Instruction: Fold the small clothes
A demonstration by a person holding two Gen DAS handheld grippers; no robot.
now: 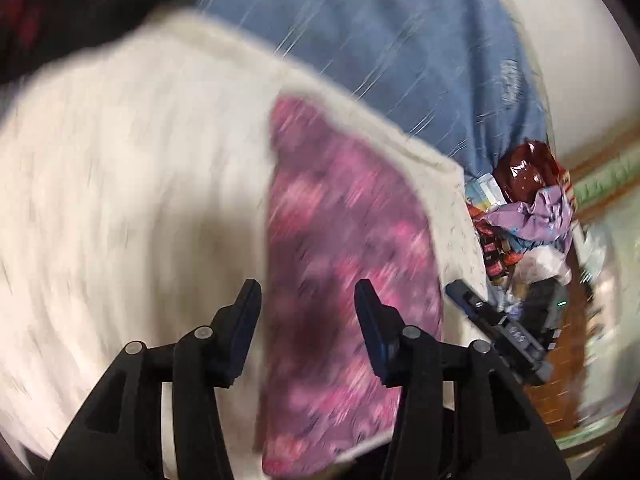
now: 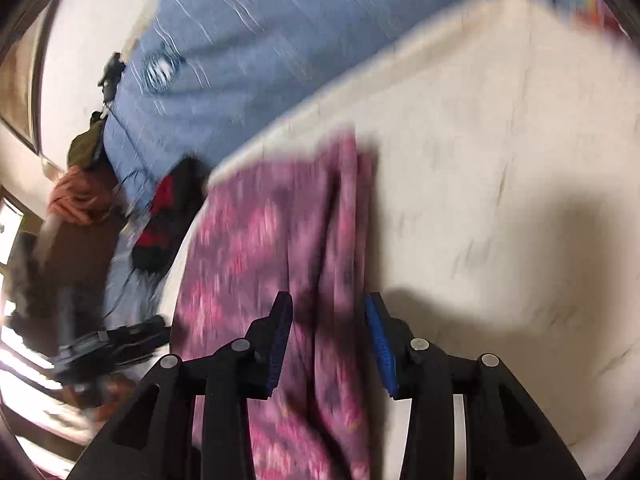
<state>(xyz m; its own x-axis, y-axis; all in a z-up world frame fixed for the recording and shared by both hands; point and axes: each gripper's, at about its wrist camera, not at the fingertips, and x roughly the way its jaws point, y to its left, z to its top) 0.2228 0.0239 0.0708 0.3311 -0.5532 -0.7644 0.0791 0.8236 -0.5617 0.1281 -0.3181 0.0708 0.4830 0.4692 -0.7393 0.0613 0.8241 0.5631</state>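
A small pink-and-purple patterned garment [image 1: 344, 256] lies on a white cloth-covered surface [image 1: 120, 184]; both views are motion-blurred. My left gripper [image 1: 308, 300] is open above the garment's left edge, holding nothing. In the right wrist view the garment [image 2: 276, 248] lies folded lengthwise with a ridge along its right side. My right gripper [image 2: 328, 320] is open just above that right edge, holding nothing. The right gripper also shows in the left wrist view [image 1: 500, 328] at the surface's right side, and the left gripper shows in the right wrist view [image 2: 116, 340] at lower left.
A blue bedspread [image 1: 380, 48] lies beyond the white surface. A red-and-black cloth [image 2: 160, 216] sits at the far left corner. A pile of clothes and bags [image 1: 528, 208] stands on the floor to the right. A brown bundle [image 2: 76, 216] is at the left.
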